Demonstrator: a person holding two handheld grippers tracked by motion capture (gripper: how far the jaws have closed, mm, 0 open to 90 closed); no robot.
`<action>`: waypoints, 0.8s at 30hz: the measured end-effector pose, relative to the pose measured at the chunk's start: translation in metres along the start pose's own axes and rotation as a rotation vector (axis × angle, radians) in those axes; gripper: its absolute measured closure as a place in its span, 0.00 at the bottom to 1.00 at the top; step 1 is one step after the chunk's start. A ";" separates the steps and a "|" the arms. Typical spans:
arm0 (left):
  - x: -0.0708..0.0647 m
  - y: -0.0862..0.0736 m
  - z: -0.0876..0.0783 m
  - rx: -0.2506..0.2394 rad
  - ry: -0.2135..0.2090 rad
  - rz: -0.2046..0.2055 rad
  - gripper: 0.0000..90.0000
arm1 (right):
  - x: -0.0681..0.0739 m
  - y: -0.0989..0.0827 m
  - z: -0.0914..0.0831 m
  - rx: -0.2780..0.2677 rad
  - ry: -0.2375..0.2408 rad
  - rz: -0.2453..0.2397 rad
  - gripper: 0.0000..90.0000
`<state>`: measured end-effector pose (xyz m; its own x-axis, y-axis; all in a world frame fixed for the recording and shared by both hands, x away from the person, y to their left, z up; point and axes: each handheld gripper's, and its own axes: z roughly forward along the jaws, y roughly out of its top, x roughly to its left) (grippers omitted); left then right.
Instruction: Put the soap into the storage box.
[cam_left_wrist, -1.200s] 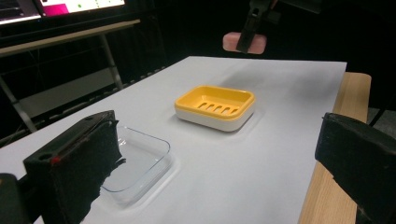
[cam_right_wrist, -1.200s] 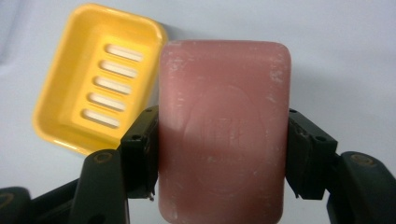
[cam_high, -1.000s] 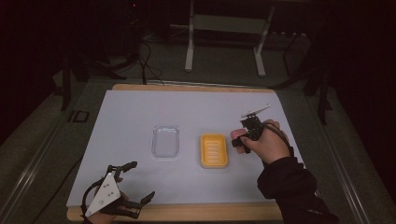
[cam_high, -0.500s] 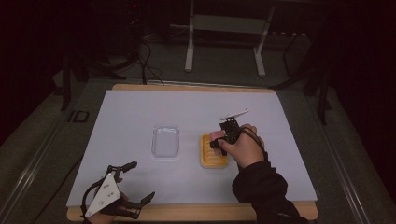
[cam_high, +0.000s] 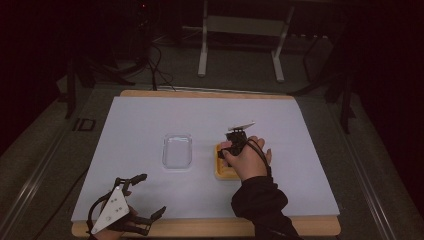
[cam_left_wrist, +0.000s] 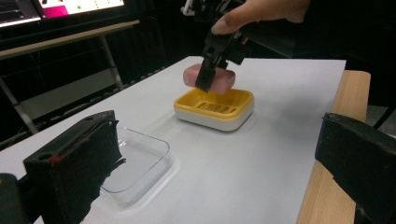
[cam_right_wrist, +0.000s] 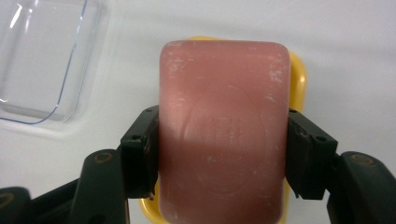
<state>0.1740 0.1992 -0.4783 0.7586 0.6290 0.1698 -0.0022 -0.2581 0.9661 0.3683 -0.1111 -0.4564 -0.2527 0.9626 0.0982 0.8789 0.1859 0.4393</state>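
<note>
- The right gripper (cam_right_wrist: 223, 154) is clamped across the short sides of a pink soap bar (cam_right_wrist: 223, 130), which hangs just above the yellow soap dish (cam_left_wrist: 215, 108), not touching it.
- From the right gripper view, the bar's long axis runs along the dish's length.
- The soap looks waxy and scuffed, with rounded corners; the dish has a slotted floor and a white base.
- A clear plastic tray (cam_high: 177, 151) lies just left of the dish.
- The left gripper (cam_high: 131, 205) rests at the table's near edge, jaws spread wide, holding nothing.
</note>
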 end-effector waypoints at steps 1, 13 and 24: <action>0.000 0.000 0.000 -0.001 0.000 0.000 0.01 | 0.001 0.000 0.003 0.006 -0.005 -0.001 0.42; 0.000 0.000 0.000 0.001 -0.003 0.004 0.01 | -0.002 -0.006 0.027 0.060 -0.002 0.037 0.42; 0.000 0.000 0.000 0.004 -0.004 0.004 0.01 | -0.003 -0.006 0.035 0.135 -0.004 0.053 0.42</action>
<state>0.1739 0.1990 -0.4782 0.7612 0.6250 0.1729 -0.0029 -0.2634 0.9647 0.3778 -0.1078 -0.4910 -0.2031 0.9725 0.1142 0.9374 0.1594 0.3095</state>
